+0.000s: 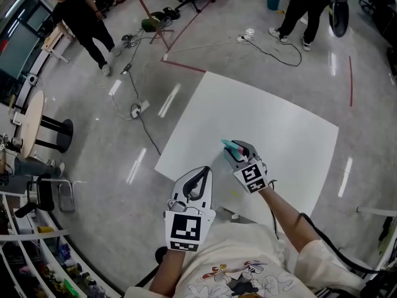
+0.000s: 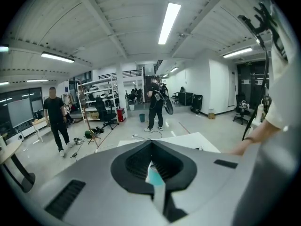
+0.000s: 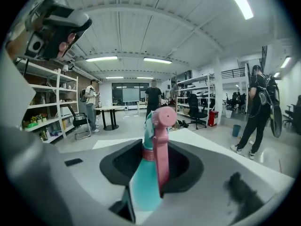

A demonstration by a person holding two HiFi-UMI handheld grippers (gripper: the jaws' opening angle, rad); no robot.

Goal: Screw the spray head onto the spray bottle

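The right hand-held gripper (image 3: 153, 160) has its jaws closed on a teal spray bottle (image 3: 142, 185), gripped low on its body, and holds it over the near part of the white counter (image 1: 273, 135). The pink spray head (image 3: 162, 126) sits on the neck of the bottle. The bottle wall is not clear, so I cannot tell what is inside.

The left hand-held gripper (image 2: 153, 166) is beside it, apart from the bottle. Its jaws are drawn almost together, with a small teal piece (image 2: 154, 176) in the slit; I cannot tell what this piece is.
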